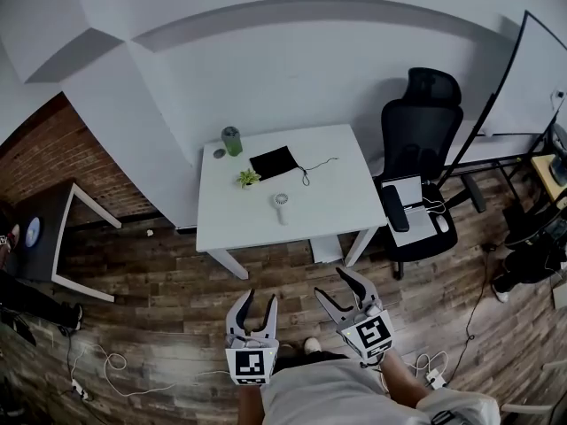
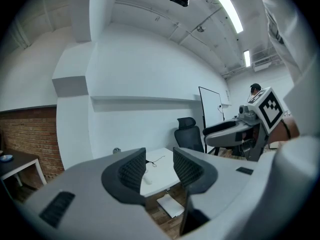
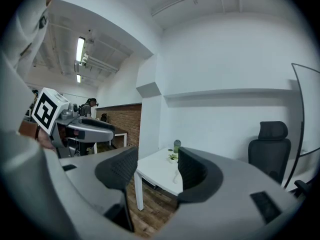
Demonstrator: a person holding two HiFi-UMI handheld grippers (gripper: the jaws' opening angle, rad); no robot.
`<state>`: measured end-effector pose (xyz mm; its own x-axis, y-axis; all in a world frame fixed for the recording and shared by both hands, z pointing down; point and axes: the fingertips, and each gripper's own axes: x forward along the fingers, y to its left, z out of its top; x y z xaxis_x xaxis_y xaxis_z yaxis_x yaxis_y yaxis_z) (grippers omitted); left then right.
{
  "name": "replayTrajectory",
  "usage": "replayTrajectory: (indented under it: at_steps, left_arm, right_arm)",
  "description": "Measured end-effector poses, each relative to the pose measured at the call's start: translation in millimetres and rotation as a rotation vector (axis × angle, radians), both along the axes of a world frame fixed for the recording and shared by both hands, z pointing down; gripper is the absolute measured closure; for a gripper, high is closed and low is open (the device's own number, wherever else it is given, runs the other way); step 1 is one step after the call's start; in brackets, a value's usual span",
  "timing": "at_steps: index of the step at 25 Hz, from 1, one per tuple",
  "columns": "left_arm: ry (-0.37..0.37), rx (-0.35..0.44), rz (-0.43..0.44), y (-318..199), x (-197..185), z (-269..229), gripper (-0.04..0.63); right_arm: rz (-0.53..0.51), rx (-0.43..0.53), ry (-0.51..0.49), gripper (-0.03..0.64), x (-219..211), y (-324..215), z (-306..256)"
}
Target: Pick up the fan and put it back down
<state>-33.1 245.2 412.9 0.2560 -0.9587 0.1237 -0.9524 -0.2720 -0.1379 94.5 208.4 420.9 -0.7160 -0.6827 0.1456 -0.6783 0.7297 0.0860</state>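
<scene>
White table (image 1: 337,193) bears the fan (image 1: 281,207); left gripper (image 1: 260,297) and right gripper (image 1: 330,282) gape empty.

This is an office, probably: a white desk (image 1: 337,193) with a black swivel chair (image 1: 418,140) beside it, a whiteboard (image 1: 534,69), strip lights (image 2: 231,6) overhead, plank floor (image 1: 159,326).

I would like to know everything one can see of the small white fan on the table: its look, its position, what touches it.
The fan is small and white, seemingly plastic, with a round head and a short handle. It lies flat near the middle of the white table, head toward the wall, handle toward the near edge. A little potted plant stands just beyond it to the left, apart from it. Only the tabletop touches it. Whether it runs cannot be told.
</scene>
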Motion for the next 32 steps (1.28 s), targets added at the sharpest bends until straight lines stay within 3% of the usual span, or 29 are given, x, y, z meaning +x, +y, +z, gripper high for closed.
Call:
replayTrajectory:
  at_steps: [14,32]
  left_arm:
    - [0.019,-0.007,0.051,-79,-4,13,0.43]
    - [0.036,-0.042,0.117,-223,-53,21,0.428]
  right_arm:
    - [0.053,-0.018,0.008,0.365,-6,-72,13]
    - [0.109,-0.053,0.067,0.365,-52,-207,19]
